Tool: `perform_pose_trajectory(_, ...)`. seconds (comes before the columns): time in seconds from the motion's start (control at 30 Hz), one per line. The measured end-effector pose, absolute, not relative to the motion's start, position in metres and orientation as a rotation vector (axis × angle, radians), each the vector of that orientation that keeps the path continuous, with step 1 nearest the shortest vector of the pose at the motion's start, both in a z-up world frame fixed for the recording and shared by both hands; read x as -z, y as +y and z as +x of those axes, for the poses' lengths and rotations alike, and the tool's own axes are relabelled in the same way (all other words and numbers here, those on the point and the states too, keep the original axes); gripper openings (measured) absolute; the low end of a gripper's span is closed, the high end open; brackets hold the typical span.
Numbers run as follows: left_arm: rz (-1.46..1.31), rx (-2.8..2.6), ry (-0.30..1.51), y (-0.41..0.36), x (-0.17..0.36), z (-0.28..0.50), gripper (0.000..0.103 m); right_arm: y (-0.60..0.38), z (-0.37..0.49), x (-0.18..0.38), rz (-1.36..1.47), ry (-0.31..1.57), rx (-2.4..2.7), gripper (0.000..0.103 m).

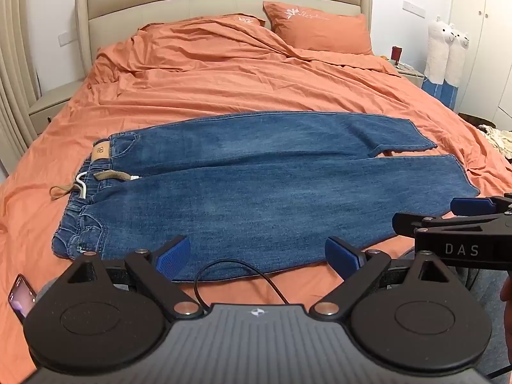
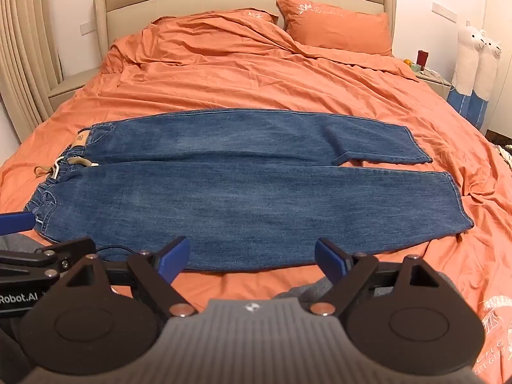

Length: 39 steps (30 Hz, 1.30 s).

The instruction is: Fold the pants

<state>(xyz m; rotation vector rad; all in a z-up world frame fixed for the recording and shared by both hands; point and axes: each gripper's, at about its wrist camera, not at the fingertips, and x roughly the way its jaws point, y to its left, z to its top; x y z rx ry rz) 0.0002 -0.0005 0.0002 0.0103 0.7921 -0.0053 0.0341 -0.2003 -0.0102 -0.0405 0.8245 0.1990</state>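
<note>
Jeans (image 1: pixel 256 185) lie flat across the orange bed (image 1: pixel 224 76), waistband at nine o'clock, hems at three, both legs side by side, so I judge nothing is folded yet. My left gripper (image 1: pixel 257 257) hovers spread wide over the near edge, holding nothing. My right gripper (image 2: pixel 252 257) is equally spread and empty, probably readying a lengthwise fold toward twelve o'clock.

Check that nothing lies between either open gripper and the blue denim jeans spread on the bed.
Nothing solid does. Only a thin black cable loops over the near hem of the blue denim jeans, between the left gripper fingers. Right gripper has clear access.
</note>
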Motion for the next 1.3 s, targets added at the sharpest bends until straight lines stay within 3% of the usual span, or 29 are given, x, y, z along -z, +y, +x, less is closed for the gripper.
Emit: perform_pose_trajectory(1.3,-0.01,0.013,0.794,0.0009,0.0005,0.0001,0.103,-0.1988,0.0276,0.0025,-0.046,0.807,-0.196,0.082)
